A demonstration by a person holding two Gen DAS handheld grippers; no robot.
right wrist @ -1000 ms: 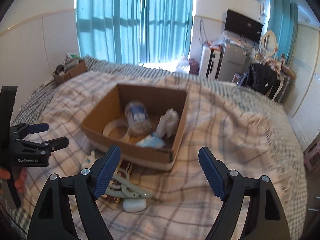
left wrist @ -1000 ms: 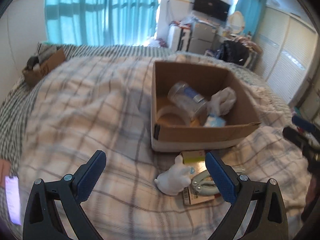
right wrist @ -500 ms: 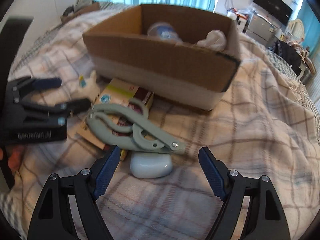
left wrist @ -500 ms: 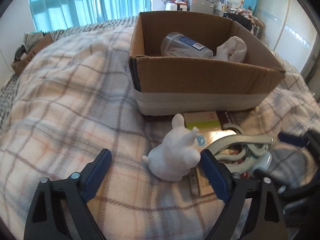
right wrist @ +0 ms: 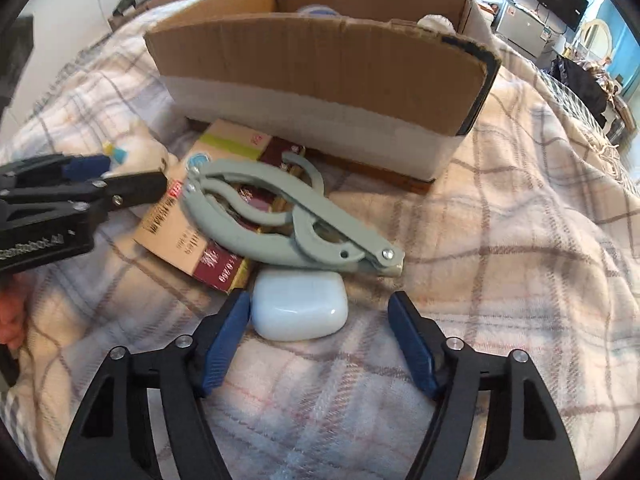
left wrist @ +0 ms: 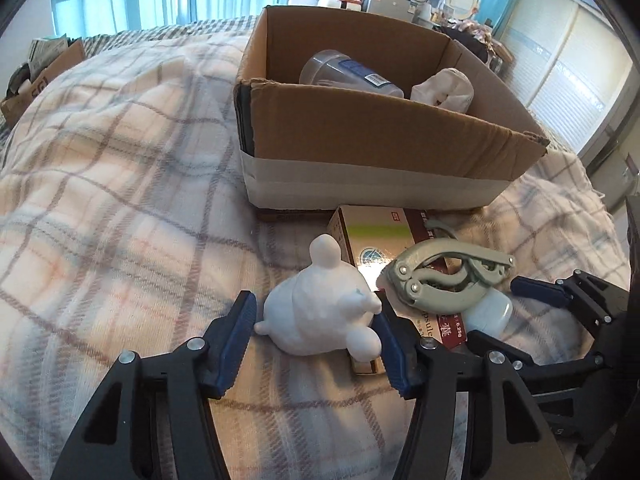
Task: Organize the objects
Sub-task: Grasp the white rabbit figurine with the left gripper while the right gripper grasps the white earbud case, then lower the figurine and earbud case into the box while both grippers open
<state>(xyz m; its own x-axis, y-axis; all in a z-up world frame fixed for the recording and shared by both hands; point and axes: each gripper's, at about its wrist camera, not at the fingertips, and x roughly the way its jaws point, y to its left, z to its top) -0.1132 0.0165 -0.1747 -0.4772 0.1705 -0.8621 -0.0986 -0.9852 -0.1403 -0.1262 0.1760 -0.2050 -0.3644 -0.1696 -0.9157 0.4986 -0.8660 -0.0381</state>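
A white animal figurine (left wrist: 316,312) lies on the plaid blanket in front of the cardboard box (left wrist: 360,136). My left gripper (left wrist: 316,332) straddles it, its jaws closing, and both pads touch its sides. Beside it a grey-green clip (left wrist: 444,280) rests on a flat medicine box (left wrist: 376,236). A white earbud case (right wrist: 298,312) lies under the clip's handles (right wrist: 288,220). My right gripper (right wrist: 318,298) is around the case with its jaws closing. Its left pad is at the case's edge and its right pad stands clear. In the right wrist view the left gripper (right wrist: 112,178) is at the left.
The cardboard box (right wrist: 320,64) holds a clear jar (left wrist: 344,74) and a white cloth (left wrist: 444,90). A small box of clutter (left wrist: 44,76) sits at the bed's far left. A hand (right wrist: 12,312) shows at the left edge. The two grippers work close together.
Both grippers have dropped toward the blanket. The left jaws have narrowed onto the figurine. The right jaws have narrowed slightly around the earbud case.
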